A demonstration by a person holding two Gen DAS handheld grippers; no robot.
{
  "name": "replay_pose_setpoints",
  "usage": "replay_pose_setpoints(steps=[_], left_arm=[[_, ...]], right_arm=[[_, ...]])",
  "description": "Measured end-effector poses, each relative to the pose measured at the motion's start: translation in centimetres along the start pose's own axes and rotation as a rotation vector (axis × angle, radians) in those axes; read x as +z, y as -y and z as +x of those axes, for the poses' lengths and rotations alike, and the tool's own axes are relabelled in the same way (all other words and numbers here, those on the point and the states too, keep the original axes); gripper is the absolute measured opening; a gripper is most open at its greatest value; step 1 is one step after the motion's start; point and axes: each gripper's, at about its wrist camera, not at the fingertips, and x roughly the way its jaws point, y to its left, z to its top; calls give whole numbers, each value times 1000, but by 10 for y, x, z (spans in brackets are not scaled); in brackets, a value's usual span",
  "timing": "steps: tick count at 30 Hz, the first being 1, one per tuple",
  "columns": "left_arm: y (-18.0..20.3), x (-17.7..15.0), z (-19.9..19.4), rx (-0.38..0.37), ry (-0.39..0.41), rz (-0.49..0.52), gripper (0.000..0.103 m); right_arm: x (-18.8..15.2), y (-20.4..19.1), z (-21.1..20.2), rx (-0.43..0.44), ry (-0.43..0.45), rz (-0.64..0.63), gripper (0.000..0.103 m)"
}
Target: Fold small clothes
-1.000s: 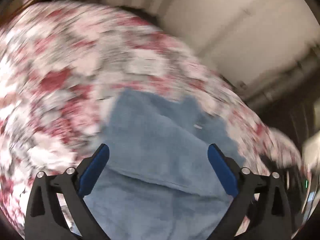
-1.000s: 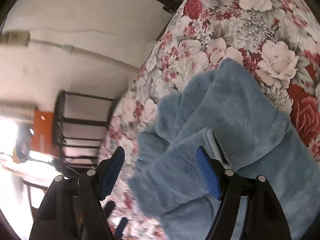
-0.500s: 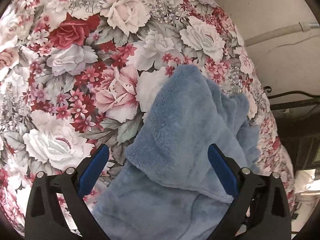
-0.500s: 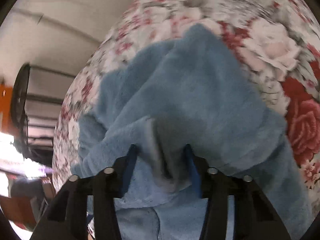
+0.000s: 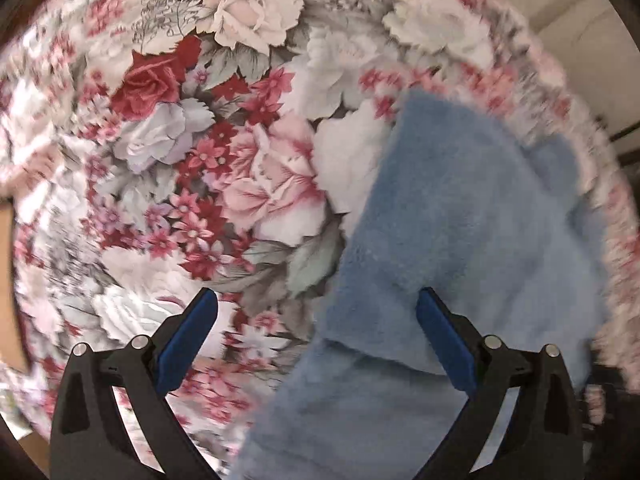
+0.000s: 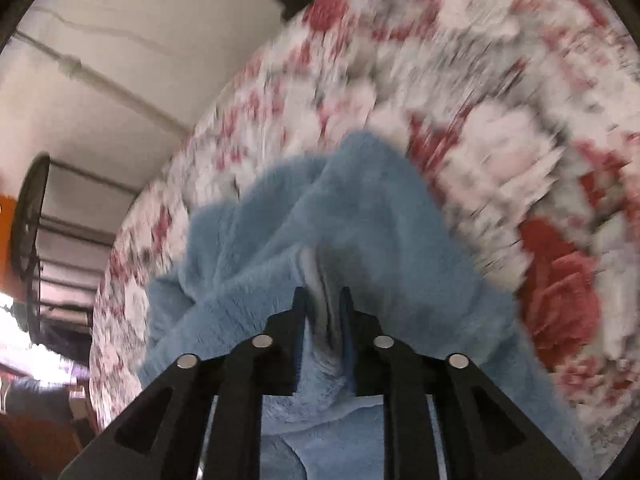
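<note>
A fluffy light-blue garment [image 5: 472, 240] lies rumpled on a floral cloth [image 5: 200, 140]. My left gripper [image 5: 316, 312] is open and empty, its blue pads wide apart, over the garment's left edge. In the right wrist view my right gripper [image 6: 323, 300] is shut on a bunched fold of the same blue garment [image 6: 360, 208], with fabric pinched between the jaws and draping around them.
The floral cloth [image 6: 500, 80] covers the whole work surface and drops off at its far edge. A pale wall [image 6: 140, 40] and a dark metal rack [image 6: 36, 216] stand beyond it on the left of the right wrist view.
My right gripper has closed from open to shut on a fold of the blue garment. My left gripper has swung left over the floral cloth and stayed open.
</note>
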Motion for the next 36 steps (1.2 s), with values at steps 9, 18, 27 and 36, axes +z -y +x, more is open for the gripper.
replay_pose_setpoints(steps=[9, 18, 27, 36], left_arm=[[18, 0, -33, 80, 168, 79, 98], [25, 13, 19, 104, -10, 73, 99], [37, 35, -15, -201, 148, 83, 98], [60, 44, 19, -133, 73, 98, 98]], right_arm=[[-10, -35, 2, 152, -58, -132, 23], [-13, -5, 44, 118, -210, -35, 23], [-27, -60, 58, 183, -183, -166, 32], [-25, -59, 62, 142, -188, -198, 30]])
